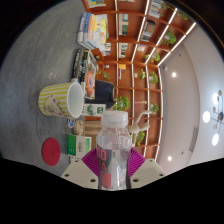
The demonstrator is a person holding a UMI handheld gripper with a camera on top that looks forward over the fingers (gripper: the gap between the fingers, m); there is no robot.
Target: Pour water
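Note:
A clear plastic water bottle (113,150) with a white cap and a red label stands between my fingers, and my gripper (113,163) is shut on it, both magenta pads (92,160) pressing its sides. The whole view is tilted, so the bottle is lifted and leaning. Beyond the bottle's cap and a little to its left sits a white mug (62,99) with a yellow-green pattern, its mouth turned toward the bottle. A red bottle cap (51,150) lies on the white table (62,128) just left of my fingers.
Wooden bookshelves (125,45) with books and plants fill the background. A small green box (72,145) and a wooden-looking object (90,127) lie on the table near the mug. A white ceiling with lights (190,90) shows to the right.

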